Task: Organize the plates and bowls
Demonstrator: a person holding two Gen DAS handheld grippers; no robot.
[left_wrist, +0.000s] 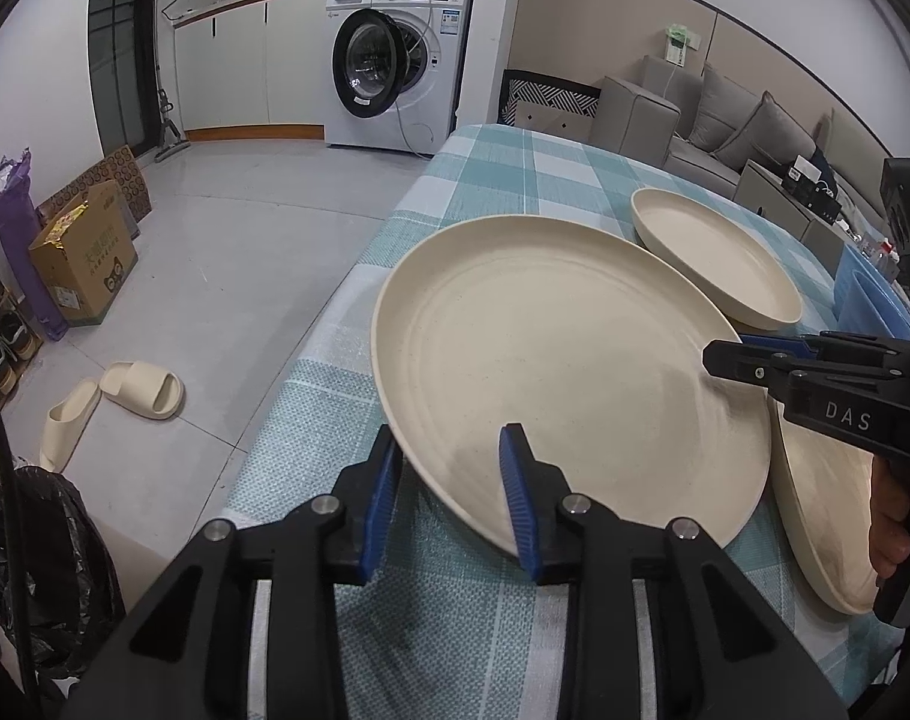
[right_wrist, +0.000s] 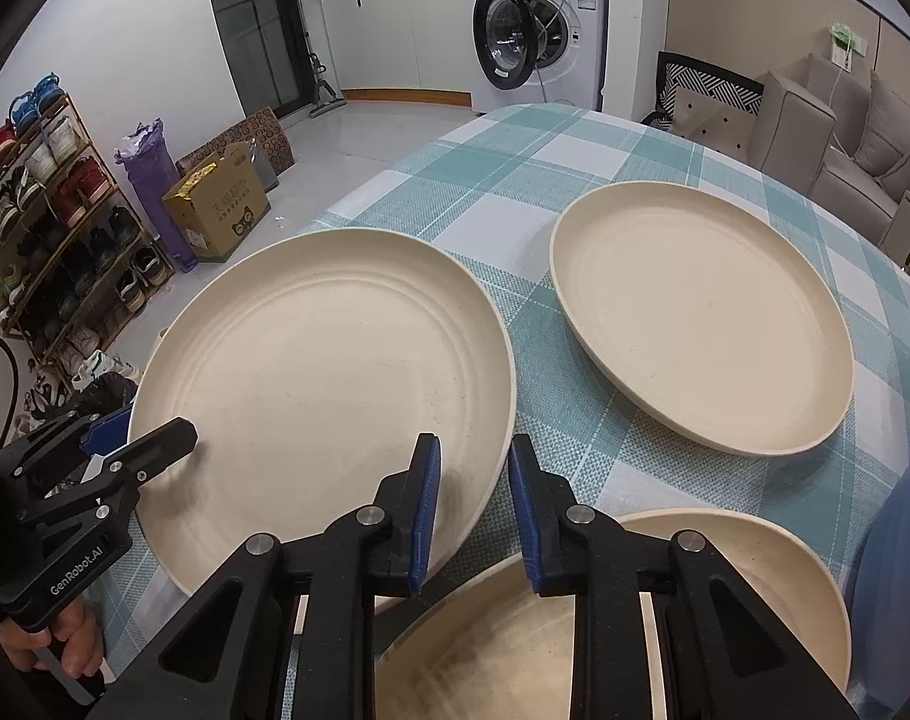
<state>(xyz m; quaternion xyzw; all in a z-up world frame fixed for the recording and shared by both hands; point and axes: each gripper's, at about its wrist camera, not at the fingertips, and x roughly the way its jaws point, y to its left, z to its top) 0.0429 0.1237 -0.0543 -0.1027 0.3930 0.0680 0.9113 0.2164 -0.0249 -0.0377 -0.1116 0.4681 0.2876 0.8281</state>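
Here, my left gripper [left_wrist: 452, 495] and right gripper [right_wrist: 474, 510] each clamp the big plate's [right_wrist: 329, 372] rim on the checked tablecloth [right_wrist: 514, 180]; only my right view shows the shoe rack [right_wrist: 53, 228], and the near plate [right_wrist: 724, 570] is cut off.

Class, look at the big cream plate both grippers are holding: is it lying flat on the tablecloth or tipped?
Tipped. The big plate has its near rim lifted clear of the checked tablecloth beneath it.
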